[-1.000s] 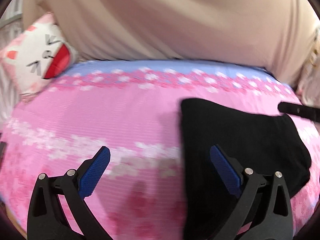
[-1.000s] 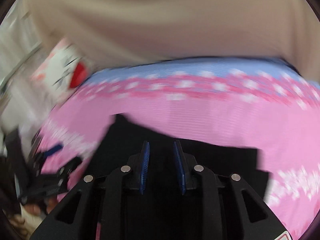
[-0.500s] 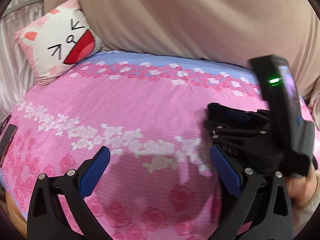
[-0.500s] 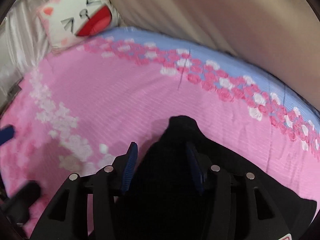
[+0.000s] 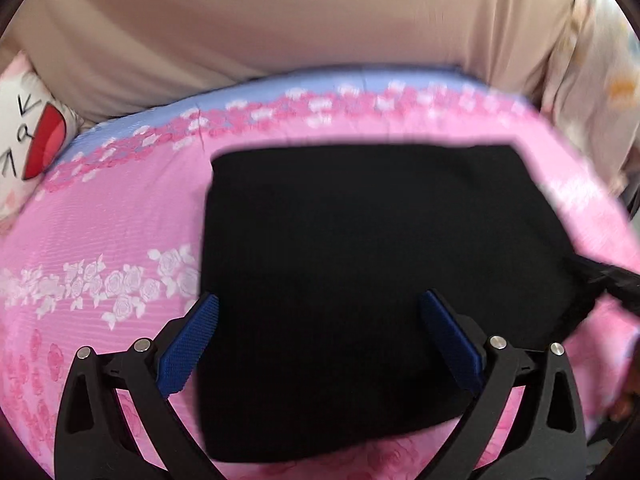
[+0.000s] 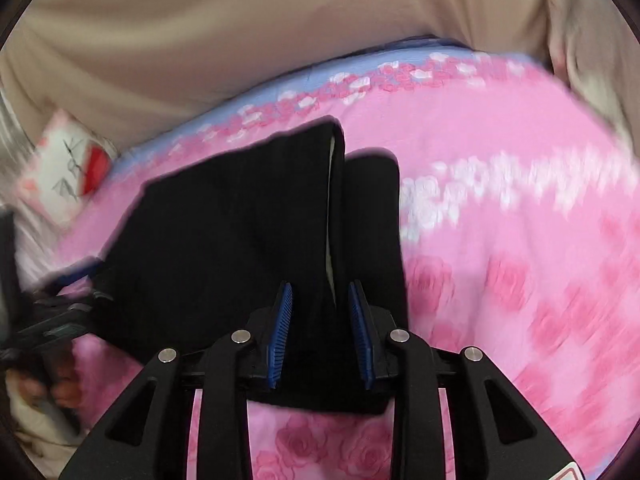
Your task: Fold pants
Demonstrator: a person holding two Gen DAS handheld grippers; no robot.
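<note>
Black pants [image 5: 372, 264] lie folded on pink bedspread [image 5: 100, 216]; left gripper [image 5: 320, 344] spread wide, right gripper [image 6: 322, 332] clamps their edge.

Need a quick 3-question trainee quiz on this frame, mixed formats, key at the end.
1. True or false: the left gripper is clamped on the black pants.
2. What lies between the right gripper's blue pads?
A. the cat-face pillow
B. a fold of the black pants
C. nothing
3. Fill in: the pants lie on a pink floral ____.

Key:
1. False. Its jaws stand wide apart over the pants, with nothing pinched.
2. B. The fabric runs up between the pads, which sit close on either side.
3. Bedsheet. The cat-face pillow sits at its far left corner.
</note>
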